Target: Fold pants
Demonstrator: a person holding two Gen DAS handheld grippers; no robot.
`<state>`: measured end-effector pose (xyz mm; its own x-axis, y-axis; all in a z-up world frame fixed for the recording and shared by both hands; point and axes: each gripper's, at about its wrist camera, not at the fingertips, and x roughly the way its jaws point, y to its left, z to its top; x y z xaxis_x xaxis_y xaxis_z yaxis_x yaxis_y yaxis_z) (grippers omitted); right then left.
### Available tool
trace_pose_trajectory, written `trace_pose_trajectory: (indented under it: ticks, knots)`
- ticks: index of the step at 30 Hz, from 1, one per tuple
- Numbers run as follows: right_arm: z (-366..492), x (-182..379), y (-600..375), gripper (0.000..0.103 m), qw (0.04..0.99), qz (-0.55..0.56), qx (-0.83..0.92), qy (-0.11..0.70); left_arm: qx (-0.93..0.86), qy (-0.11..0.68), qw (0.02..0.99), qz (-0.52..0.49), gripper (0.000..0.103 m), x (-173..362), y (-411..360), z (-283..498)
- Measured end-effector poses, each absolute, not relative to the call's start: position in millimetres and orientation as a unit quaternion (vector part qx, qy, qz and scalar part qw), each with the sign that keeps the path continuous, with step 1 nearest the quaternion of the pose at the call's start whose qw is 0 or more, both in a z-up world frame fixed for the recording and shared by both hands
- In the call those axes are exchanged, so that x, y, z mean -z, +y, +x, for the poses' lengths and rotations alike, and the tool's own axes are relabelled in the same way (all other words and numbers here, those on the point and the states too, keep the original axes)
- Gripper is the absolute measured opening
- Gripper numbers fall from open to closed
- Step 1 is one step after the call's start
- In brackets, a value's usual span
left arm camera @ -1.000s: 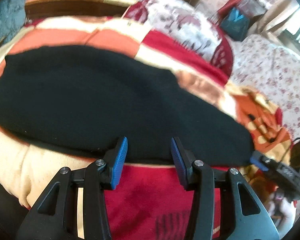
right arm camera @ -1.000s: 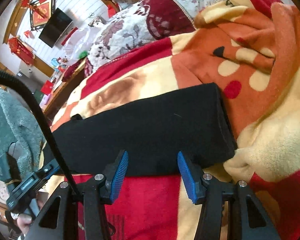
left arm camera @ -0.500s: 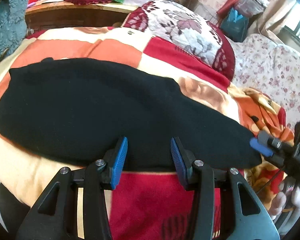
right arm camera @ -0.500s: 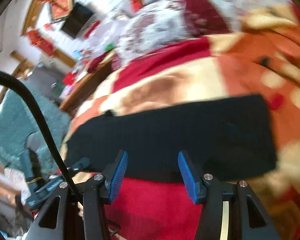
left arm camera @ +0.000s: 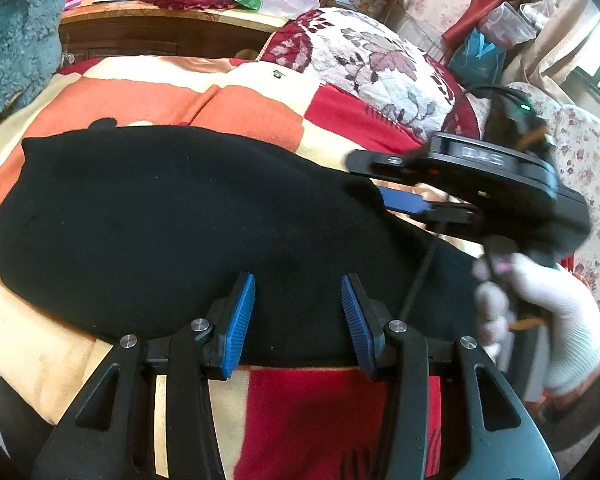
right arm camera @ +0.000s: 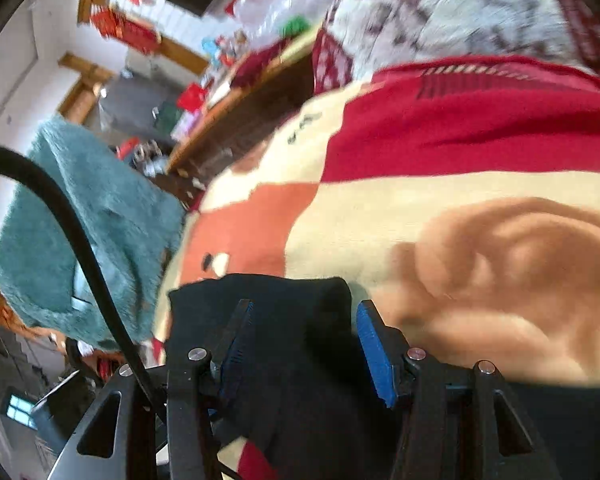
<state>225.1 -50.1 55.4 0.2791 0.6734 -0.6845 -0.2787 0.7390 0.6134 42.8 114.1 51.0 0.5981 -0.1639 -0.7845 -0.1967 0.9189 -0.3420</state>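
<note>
Although the black pants (left arm camera: 172, 216) already lie as one long narrow band across the patchwork blanket (left arm camera: 252, 108), probably leg laid on leg, the crosswise folds look still undone. At 6 o'clock the left gripper (left arm camera: 298, 316) hovers spread over their near edge. At 3 o'clock the right gripper (left arm camera: 404, 202) carries their end over the band; whether it pinches is unclear. No writing is legible.
</note>
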Motion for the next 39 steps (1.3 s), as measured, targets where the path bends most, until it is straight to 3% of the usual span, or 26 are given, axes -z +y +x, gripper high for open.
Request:
trace_pose_trajectory:
  ticks: [1,2,5,13,22,24,26,28,35,39]
  knots:
    - [228.3,-52.2,-46.6,0.047,0.775,0.191,-0.311,0.516,-0.009,0.448,0.871,-0.202,0.044,-50.6,114.4,42.8]
    - [229.7,-51.0,-42.9,0.033,0.777,0.19,-0.318,0.51,-0.008,0.448,0.871,-0.201,0.044,-50.2,114.7,42.4]
    - [227.8,-55.6,-37.1,0.018,0.801,0.148,-0.309,0.491,-0.006,0.449,0.872,-0.193,0.044,-50.4,112.9,42.2]
    - [225.7,-43.4,-33.0,0.014,0.827,0.08,-0.268,0.488,-0.012,0.449,0.875,-0.18,0.045,-46.8,109.6,42.4]
    - [191.8,-82.0,-51.0,0.017,0.849,0.091,-0.262,0.45,-0.025,0.451,0.882,-0.137,0.045,-51.2,96.5,42.0]
    - [176.2,-85.9,-59.2,0.021,0.851,0.091,-0.258,0.448,-0.023,0.452,0.88,-0.141,0.045,-52.1,95.2,41.8]
    - [159.8,-87.2,-69.4,0.037,0.853,0.096,-0.252,0.447,-0.021,0.455,0.878,-0.145,0.044,-53.1,93.8,41.4]
    - [140.9,-87.0,-85.6,0.044,0.855,0.108,-0.246,0.444,-0.019,0.456,0.878,-0.146,0.045,-54.9,90.9,41.7]
    - [84.4,-81.7,-146.1,0.045,0.856,0.168,-0.212,0.441,0.005,0.459,0.877,-0.142,0.045,-61.2,70.9,40.0]
    - [55.9,-75.0,-175.2,0.051,0.859,0.19,-0.178,0.44,0.017,0.466,0.874,-0.136,0.045,-61.7,59.2,40.1]
